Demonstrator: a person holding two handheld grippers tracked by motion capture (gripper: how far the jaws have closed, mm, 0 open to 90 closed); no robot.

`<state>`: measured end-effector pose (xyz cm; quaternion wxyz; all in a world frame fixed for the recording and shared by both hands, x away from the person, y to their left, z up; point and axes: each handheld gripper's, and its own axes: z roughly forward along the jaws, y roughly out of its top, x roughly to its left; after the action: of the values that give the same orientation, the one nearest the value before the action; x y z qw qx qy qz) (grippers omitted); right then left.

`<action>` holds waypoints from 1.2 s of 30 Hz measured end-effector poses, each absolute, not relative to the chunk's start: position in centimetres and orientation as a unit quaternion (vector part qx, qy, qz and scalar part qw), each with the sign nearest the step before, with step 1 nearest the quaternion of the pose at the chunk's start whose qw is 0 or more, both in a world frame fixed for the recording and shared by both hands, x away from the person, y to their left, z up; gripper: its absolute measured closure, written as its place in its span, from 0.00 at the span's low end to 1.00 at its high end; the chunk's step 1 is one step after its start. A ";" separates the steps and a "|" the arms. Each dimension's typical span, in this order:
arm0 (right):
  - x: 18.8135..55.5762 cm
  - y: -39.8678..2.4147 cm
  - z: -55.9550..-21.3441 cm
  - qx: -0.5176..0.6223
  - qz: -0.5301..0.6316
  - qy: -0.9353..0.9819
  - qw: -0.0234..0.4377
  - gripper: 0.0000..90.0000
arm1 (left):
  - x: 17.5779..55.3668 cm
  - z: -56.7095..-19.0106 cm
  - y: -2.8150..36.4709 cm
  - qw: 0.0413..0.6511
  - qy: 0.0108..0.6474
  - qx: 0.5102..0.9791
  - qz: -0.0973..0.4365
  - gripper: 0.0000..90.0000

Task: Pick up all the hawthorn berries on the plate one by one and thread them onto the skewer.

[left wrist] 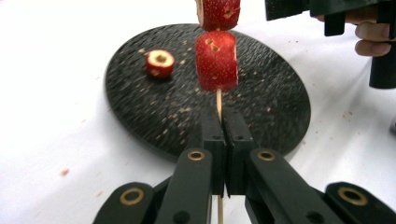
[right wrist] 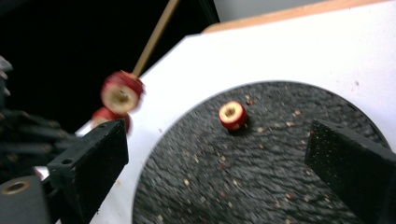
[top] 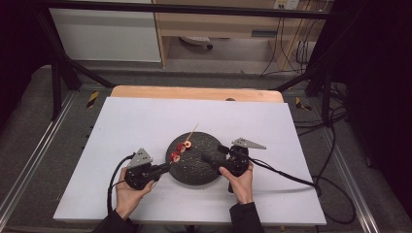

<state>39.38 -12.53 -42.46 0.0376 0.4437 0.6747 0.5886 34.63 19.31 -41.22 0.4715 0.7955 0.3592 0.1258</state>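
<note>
White worktop [top: 145, 121] carrying a round black textured plate [left wrist: 261, 107], which holds one loose red fruit slice with a pale core [left wrist: 160, 63]. Left claw [left wrist: 223, 135], clamped on a thin wooden skewer [left wrist: 218, 100] threaded with two red fruit pieces [left wrist: 215, 60], raised above the plate. Right claw [right wrist: 215, 154], spread wide and holding nothing, over the plate.

- One thin wooden skewer [left wrist: 218, 100].
- Two round red fruit slices threaded on it [left wrist: 215, 60].
- One loose round red fruit slice with a pale centre [right wrist: 232, 115].
- One round black textured plate [left wrist: 271, 98].
- One white rectangular table cover [top: 136, 121].
</note>
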 end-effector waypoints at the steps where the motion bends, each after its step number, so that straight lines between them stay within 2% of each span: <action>1: 39.4 -12.6 -42.5 0.442 0.582 0.682 0.037 0.07 | 34.6 -41.2 19.6 0.471 0.360 0.795 0.126 0.98; 11: 40.2 -12.6 -43.0 0.432 0.503 0.747 0.041 0.04 | 33.7 -41.9 23.0 0.454 0.372 0.799 0.131 0.98; 22: 41.4 -10.7 -42.4 0.406 0.431 0.804 0.053 0.01 | 33.1 -42.4 25.5 0.447 0.382 0.798 0.134 0.98; 36: 43.7 -7.4 -40.8 0.370 0.370 0.849 0.074 0.07 | 32.9 -42.5 26.4 0.446 0.383 0.797 0.136 0.98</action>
<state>43.74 -7.39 -40.80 0.0737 0.3696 0.8490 0.3704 32.93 26.37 -42.52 0.4463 0.7973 0.3829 0.1358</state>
